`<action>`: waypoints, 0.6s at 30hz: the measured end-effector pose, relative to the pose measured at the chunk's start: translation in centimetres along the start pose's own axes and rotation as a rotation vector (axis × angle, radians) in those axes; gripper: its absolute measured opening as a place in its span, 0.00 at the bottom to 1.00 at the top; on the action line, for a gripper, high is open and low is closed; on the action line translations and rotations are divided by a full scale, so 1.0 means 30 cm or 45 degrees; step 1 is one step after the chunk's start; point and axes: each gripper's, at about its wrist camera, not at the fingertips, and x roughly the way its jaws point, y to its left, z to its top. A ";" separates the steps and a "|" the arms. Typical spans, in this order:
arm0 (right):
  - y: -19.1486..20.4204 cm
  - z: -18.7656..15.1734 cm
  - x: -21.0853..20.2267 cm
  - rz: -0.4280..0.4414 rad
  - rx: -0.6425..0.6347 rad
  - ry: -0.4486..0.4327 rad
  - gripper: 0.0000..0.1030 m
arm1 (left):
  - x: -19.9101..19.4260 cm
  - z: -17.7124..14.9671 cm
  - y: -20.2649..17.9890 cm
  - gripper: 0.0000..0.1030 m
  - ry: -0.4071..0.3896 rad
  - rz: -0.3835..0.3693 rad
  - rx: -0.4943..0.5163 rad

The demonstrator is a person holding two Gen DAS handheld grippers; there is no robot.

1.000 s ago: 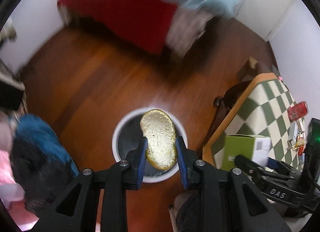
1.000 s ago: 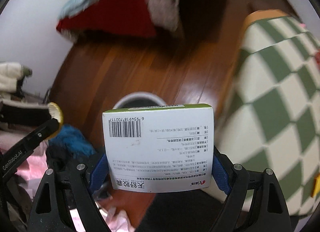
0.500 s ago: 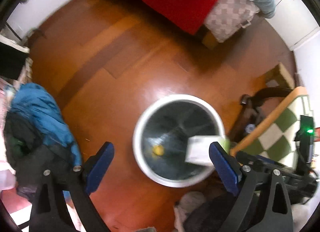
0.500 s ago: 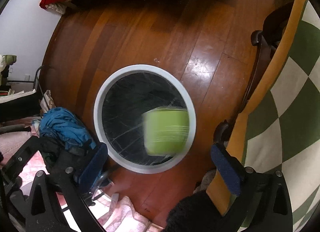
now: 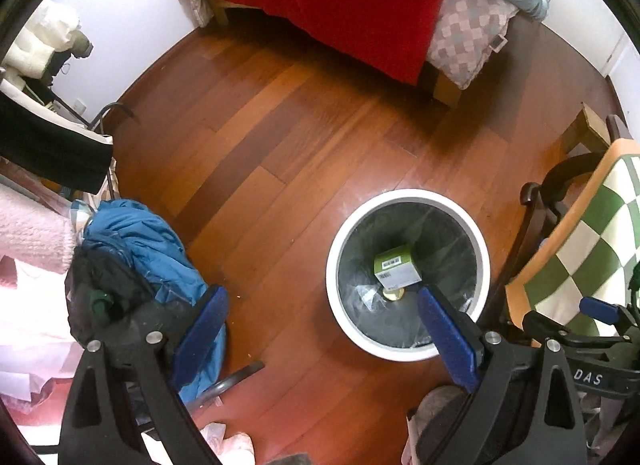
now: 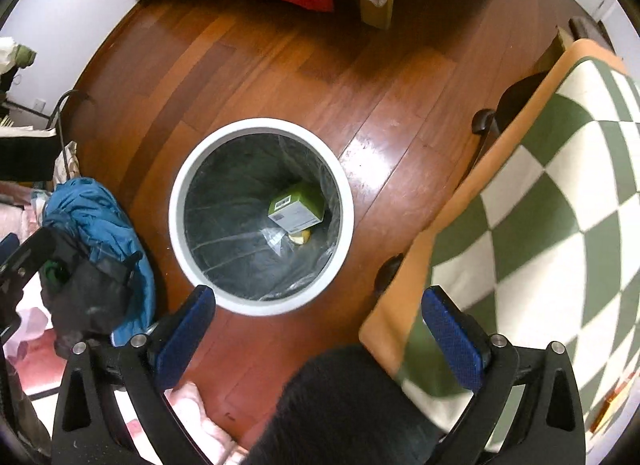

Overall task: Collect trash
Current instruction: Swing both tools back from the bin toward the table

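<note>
Both pieces of trash had dropped since a second earlier: the green box (image 5: 396, 272) and the little gold wrapper (image 5: 392, 294) were lying at the bottom of the white bin (image 5: 408, 349), box partly on top of the wrapper. Left gripper (image 5: 320, 333) had its blue pads spread wide with nothing between them, same for the right gripper (image 6: 320, 329). Bin sat on the wood floor (image 5: 280, 145) right beside the checkered table (image 6: 560, 205), with a blue jacket (image 5: 140, 241) heaped off to the left.
</note>
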 end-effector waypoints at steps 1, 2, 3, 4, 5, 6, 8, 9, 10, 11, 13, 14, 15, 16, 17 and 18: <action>0.007 -0.010 -0.028 -0.001 -0.005 -0.015 1.00 | -0.021 -0.009 -0.002 0.94 -0.009 -0.007 -0.002; 0.012 -0.025 -0.049 0.001 -0.010 -0.030 1.00 | -0.035 -0.014 -0.003 0.94 -0.014 -0.008 -0.005; 0.013 -0.039 -0.078 0.005 -0.017 -0.048 1.00 | -0.055 -0.022 -0.003 0.94 -0.025 -0.006 -0.007; 0.011 -0.053 -0.109 0.012 -0.021 -0.067 1.00 | -0.073 -0.027 -0.004 0.94 -0.036 -0.003 -0.009; 0.013 -0.061 -0.132 0.023 -0.023 -0.086 1.00 | -0.099 -0.035 -0.001 0.94 -0.051 0.001 -0.012; 0.012 -0.071 -0.157 0.031 -0.025 -0.101 1.00 | -0.115 -0.043 0.000 0.94 -0.060 0.001 -0.016; 0.006 -0.093 -0.215 0.055 -0.032 -0.132 1.00 | -0.155 -0.055 0.000 0.94 -0.080 -0.005 -0.022; 0.005 -0.102 -0.238 0.062 -0.036 -0.145 1.00 | -0.183 -0.061 0.002 0.94 -0.096 -0.004 -0.025; 0.011 -0.111 -0.266 0.071 -0.041 -0.159 1.00 | -0.206 -0.069 0.000 0.94 -0.110 -0.002 -0.027; 0.011 -0.123 -0.295 0.081 -0.045 -0.173 1.00 | -0.231 -0.075 -0.002 0.94 -0.127 -0.002 -0.028; 0.010 -0.153 -0.363 0.108 -0.055 -0.209 1.00 | -0.295 -0.092 -0.004 0.94 -0.165 -0.003 -0.025; 0.009 -0.170 -0.403 0.115 -0.061 -0.232 1.00 | -0.323 -0.098 -0.005 0.94 -0.179 -0.004 -0.026; 0.010 -0.182 -0.432 0.122 -0.066 -0.246 1.00 | -0.345 -0.104 -0.007 0.94 -0.190 -0.005 -0.028; 0.007 -0.197 -0.467 0.133 -0.069 -0.264 1.00 | -0.370 -0.112 -0.007 0.94 -0.202 -0.009 -0.034; 0.005 -0.212 -0.497 0.143 -0.073 -0.280 1.00 | -0.398 -0.120 -0.009 0.94 -0.217 -0.013 -0.039; 0.000 -0.229 -0.533 0.153 -0.079 -0.299 1.00 | -0.431 -0.130 -0.014 0.94 -0.236 -0.019 -0.041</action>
